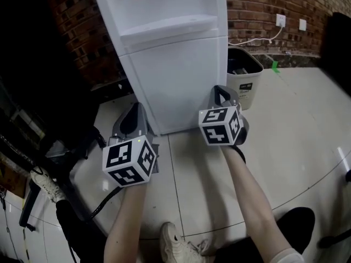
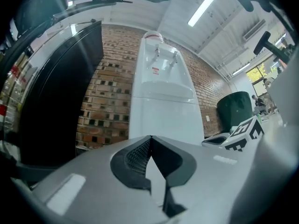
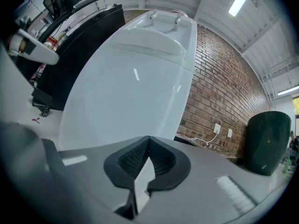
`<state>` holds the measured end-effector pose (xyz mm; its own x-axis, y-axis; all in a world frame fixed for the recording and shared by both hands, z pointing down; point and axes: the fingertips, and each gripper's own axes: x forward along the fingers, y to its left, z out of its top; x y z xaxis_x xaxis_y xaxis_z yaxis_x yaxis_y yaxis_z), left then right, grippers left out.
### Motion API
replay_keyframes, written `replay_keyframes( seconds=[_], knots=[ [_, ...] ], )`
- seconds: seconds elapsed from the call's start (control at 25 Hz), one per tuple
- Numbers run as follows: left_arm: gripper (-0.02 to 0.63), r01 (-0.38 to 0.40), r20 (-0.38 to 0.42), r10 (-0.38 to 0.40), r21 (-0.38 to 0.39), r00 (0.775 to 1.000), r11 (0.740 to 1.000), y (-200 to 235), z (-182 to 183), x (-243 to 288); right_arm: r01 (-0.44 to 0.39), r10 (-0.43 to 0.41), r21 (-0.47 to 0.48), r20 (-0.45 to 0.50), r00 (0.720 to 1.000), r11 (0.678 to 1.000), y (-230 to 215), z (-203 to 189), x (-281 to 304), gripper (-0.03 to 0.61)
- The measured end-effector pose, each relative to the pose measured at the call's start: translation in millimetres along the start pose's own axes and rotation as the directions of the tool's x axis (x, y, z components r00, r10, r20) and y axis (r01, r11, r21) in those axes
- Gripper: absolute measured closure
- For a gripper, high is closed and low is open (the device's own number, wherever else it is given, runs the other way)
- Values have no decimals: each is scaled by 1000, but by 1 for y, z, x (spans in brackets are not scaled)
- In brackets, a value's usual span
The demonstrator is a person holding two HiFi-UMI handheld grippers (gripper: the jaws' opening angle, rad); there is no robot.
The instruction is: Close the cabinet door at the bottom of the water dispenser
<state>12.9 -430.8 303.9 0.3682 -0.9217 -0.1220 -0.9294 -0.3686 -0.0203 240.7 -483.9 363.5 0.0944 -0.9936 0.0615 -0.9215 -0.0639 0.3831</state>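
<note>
Where brick wall (image 1: pixel 258 4) meets tiled floor (image 1: pixel 296 125), dispenser (image 1: pixel 175 64) stands.

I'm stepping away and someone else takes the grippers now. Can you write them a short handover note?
Left gripper: shut, empty, low by the front left corner of the water dispenser.
Right gripper: shut, empty, near the right edge of the cabinet door; contact unclear.
Done: the door looks flush with the body, so closed. A bin stands to its right.
Left: confirm the door is seated.

Open floor (image 1: pixel 299 119) (bin (image 1: pixel 244 80) beside dispenser (image 1: pixel 175 64))
</note>
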Motion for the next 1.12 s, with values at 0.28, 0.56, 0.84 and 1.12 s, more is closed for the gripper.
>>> replay_keyframes(
  seconds=[0.28, 0.56, 0.84, 1.12],
  knots=[
    [601, 34, -13, -34, 30, 999, 999, -15, 13, -31, -108, 99, 74, 111, 989, 991, 17, 40, -57, 578],
    [601, 26, -55, -26, -4, 998, 1000, -18, 19, -137, -225, 174, 184, 257, 951, 957, 45, 86, -183, 578],
    [601, -3, 26, 3, 11, 1000, 1000, -26, 11, -235, -247, 173, 182, 345, 922, 952, 84, 79, -296, 578],
    [601, 13, 34, -13, -16, 999, 1000, -27, -2, -250, -306, 232, 230, 299, 925, 924, 121, 68, -317, 578]
  ],
)
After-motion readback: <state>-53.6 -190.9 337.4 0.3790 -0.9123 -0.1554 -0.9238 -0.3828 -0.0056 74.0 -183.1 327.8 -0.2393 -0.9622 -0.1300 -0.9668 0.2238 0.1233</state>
